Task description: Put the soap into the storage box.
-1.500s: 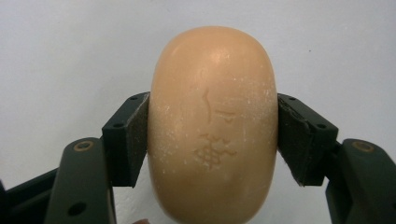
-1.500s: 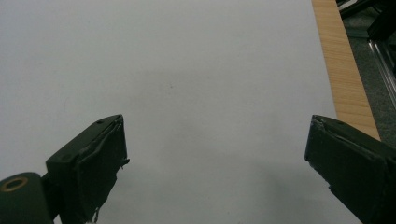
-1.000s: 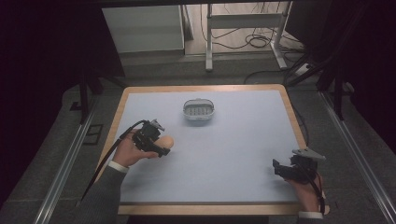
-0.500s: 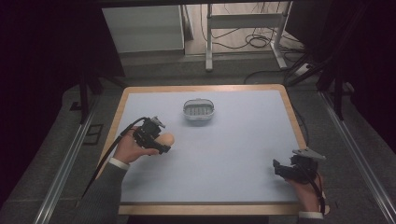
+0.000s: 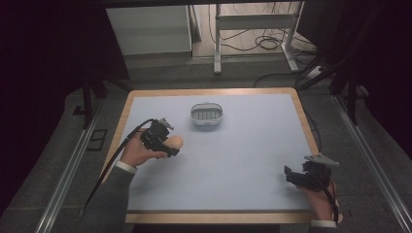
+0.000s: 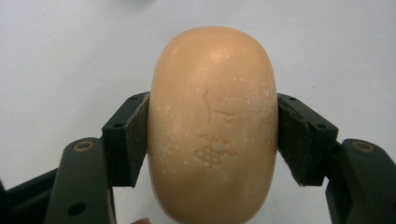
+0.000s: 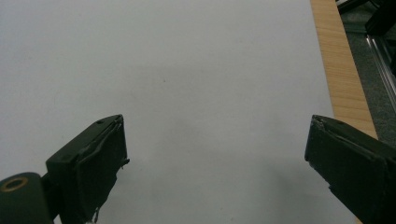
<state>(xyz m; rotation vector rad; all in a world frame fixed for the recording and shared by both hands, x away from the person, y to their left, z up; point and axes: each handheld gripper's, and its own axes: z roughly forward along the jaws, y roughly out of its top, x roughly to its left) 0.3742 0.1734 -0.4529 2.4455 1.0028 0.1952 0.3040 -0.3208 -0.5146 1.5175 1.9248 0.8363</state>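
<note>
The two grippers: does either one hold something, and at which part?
The left gripper holds a soap bar, its jaws pressed on the bar's two long sides near the middle. The right gripper is open and holds nothing.

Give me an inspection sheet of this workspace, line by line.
Surface: pale blue table with a wooden rim.
Job's things: peach soap bar with a stamped mark; white slotted soap dish standing apart, farther back.
Clutter: nothing seen.
Grippers: left gripper shut on soap bar; right gripper open over bare table.
Cables: black cable trailing from left gripper; loose cables on floor.
Surroundings: metal stand legs, dark floor.
</note>
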